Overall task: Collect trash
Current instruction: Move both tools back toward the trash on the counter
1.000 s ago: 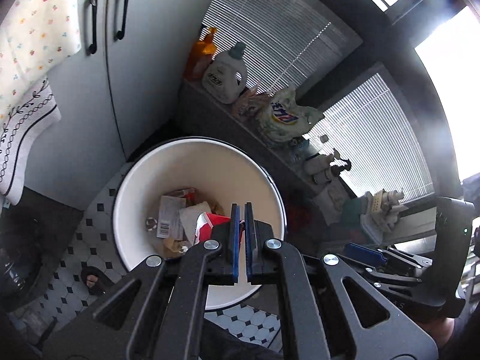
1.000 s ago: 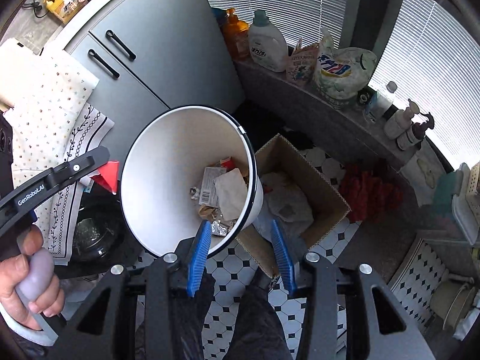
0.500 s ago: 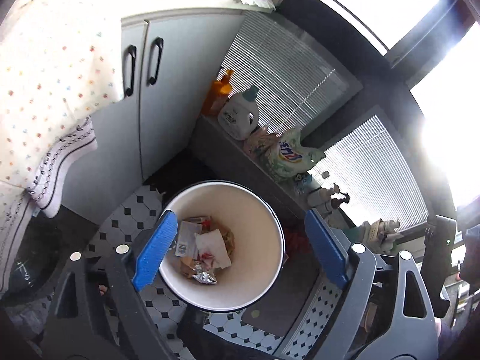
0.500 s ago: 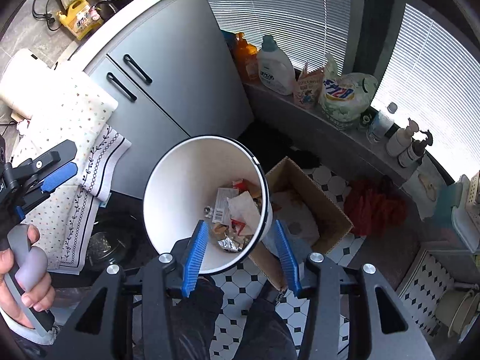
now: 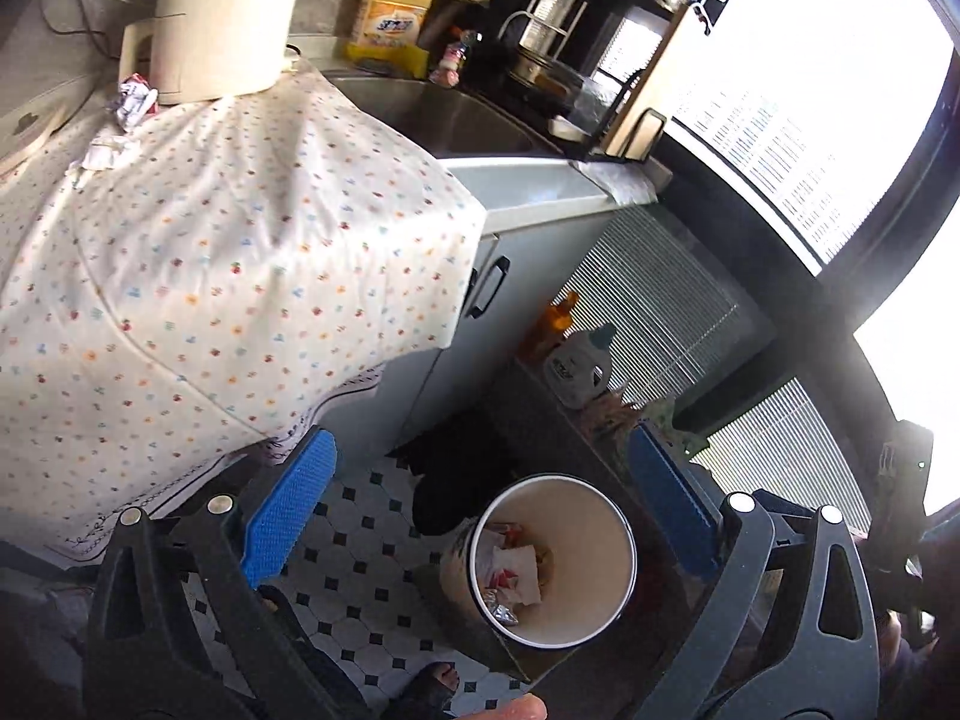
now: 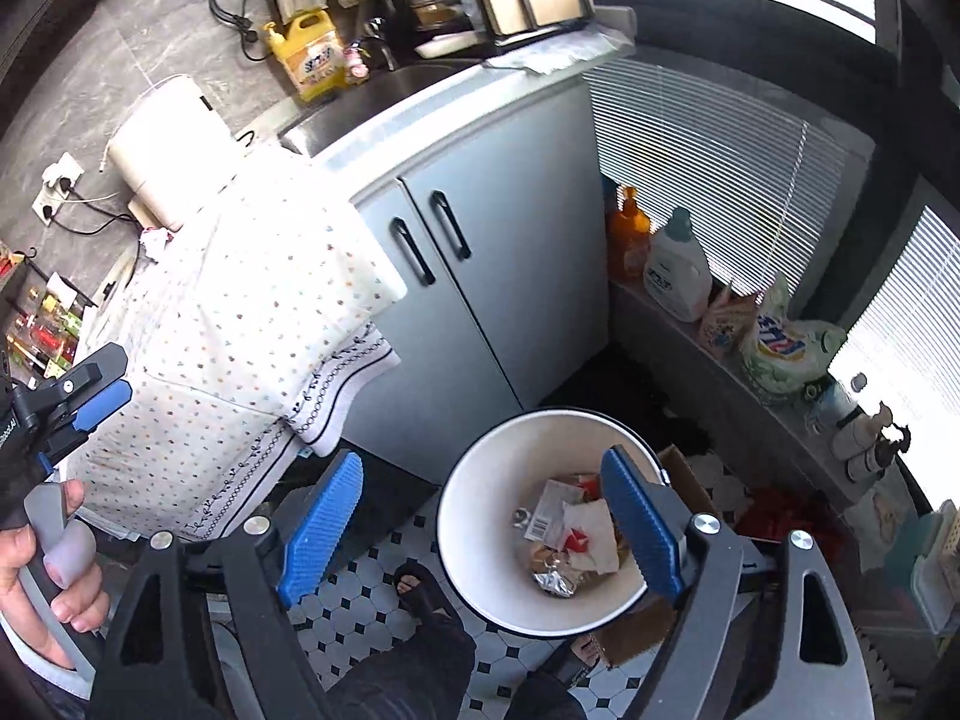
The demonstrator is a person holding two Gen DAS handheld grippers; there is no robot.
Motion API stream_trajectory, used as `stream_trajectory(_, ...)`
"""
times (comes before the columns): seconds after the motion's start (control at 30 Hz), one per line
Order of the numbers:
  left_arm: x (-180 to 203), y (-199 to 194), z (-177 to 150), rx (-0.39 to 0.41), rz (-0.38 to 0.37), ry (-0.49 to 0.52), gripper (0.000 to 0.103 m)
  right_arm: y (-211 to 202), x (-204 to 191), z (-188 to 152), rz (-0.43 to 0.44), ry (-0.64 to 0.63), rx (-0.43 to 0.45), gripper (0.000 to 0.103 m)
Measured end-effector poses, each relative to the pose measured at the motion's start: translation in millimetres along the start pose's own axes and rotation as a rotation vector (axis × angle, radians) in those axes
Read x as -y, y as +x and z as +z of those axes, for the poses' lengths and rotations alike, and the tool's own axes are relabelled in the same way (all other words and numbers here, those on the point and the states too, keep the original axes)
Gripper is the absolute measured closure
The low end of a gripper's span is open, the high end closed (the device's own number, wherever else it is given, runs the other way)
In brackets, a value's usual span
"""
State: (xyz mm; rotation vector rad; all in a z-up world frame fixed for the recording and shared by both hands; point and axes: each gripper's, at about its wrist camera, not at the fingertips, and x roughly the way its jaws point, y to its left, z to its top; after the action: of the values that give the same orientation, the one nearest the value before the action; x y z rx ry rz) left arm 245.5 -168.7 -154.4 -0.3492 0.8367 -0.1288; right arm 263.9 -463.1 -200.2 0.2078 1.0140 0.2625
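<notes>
From where I sit, my left claw (image 5: 480,516) is spread wide with nothing between its blue pads (image 5: 288,504), and my right claw (image 6: 486,528) is spread just as wide and equally bare. The white bin (image 5: 606,576) stands on the black-and-white tiled floor (image 5: 354,552) well below the left claw, showing between its fingers and nearer the right-hand one; it stands upright, long axis vertical, open mouth pointing up toward the cameras. In the right wrist view the bin (image 6: 480,516) also lies below and ahead, its rim partly hidden behind the claw's right-hand pad (image 6: 642,522). The trash (image 6: 570,540) sits heaped in the bottom of the bin: a barcoded wrapper, white paper, a bit of red, and crumpled foil at the near side. A cardboard box (image 6: 678,468) pokes out just behind the bin on the right. A grey cabinet (image 6: 498,276) with two black handles stands ahead of the right claw, beyond the bin, and a dotted cloth (image 6: 252,312) drapes over the counter to the left of it. A crumpled scrap (image 5: 135,99) lies on that cloth far ahead of the left claw, beside a white appliance (image 5: 222,18). Detergent bottles (image 6: 675,276) line a ledge off to the right of the right claw. At the far left of the right wrist view I can see the left claw (image 6: 84,402) in a hand (image 6: 42,588), its fingers parted.
</notes>
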Motion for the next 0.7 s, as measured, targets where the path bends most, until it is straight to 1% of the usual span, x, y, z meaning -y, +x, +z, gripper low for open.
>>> stream_trajectory(0.17,-47.1,-30.5,16.4,0.072,0.043,-0.055,0.006,1.3,-50.2,21.4,0.043,-0.054,0.033,0.01)
stream_trajectory(0.23,-64.5,-39.0,23.5,0.091,0.059,-0.074,0.006,3.9,-69.5,28.2,0.058,-0.064,0.04,0.008)
stream_trajectory(0.33,-90.6,-52.0,34.9,0.124,0.078,-0.089,0.006,8.6,-98.3,39.8,0.073,-0.088,0.048,0.008)
stream_trajectory(0.43,-114.6,-60.1,49.1,0.159,0.084,-0.088,0.006,14.9,-125.2,53.0,0.086,-0.111,0.075,0.008)
stream_trajectory(0.5,-130.2,-63.1,59.8,0.147,0.097,-0.1,0.006,22.3,-141.0,63.9,0.082,-0.093,0.067,0.008)
stream_trajectory(0.53,-138.3,-66.6,64.6,0.16,0.09,-0.101,0.006,24.3,-149.7,68.7,0.096,-0.085,0.072,0.008)
stream_trajectory(0.6,-154.1,-70.6,74.6,0.185,0.102,-0.097,0.006,31.4,-170.2,78.2,0.099,-0.111,0.084,0.008)
stream_trajectory(0.7,-181.7,-69.5,91.0,0.186,0.112,-0.128,0.006,44.5,-200.1,90.8,0.099,-0.14,0.082,0.008)
